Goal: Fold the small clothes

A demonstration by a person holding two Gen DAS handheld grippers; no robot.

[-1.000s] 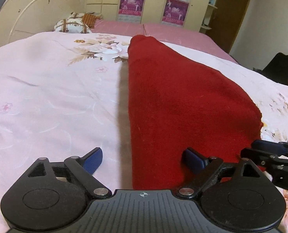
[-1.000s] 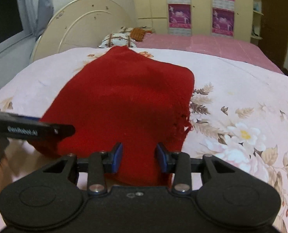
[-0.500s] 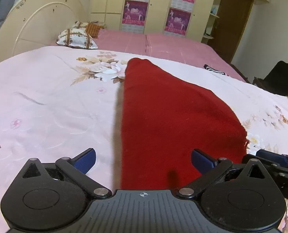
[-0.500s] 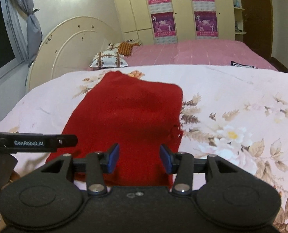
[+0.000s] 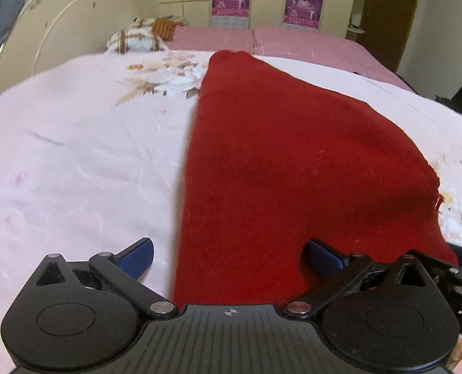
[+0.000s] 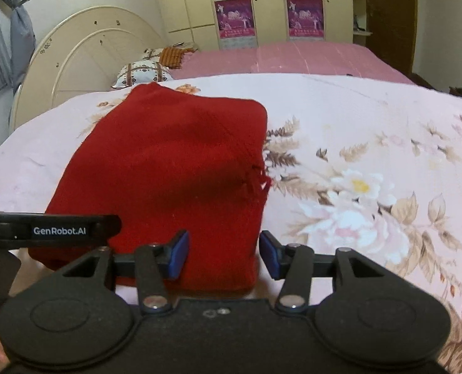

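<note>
Both the left gripper (image 5: 229, 254) and right gripper (image 6: 224, 254) hover with jaws released over the red cloth's (image 5: 293, 162) near edge on the bed (image 5: 75, 162); pinch both near corners evenly before folding away.

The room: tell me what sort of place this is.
A bedroom, most likely at home. The red cloth lies on a bed with a floral cover, a curved headboard and pillow behind, and wardrobes along the wall.

Open bedspread (image 6: 371, 118) (pillows (image 6: 142, 73) far off)
</note>
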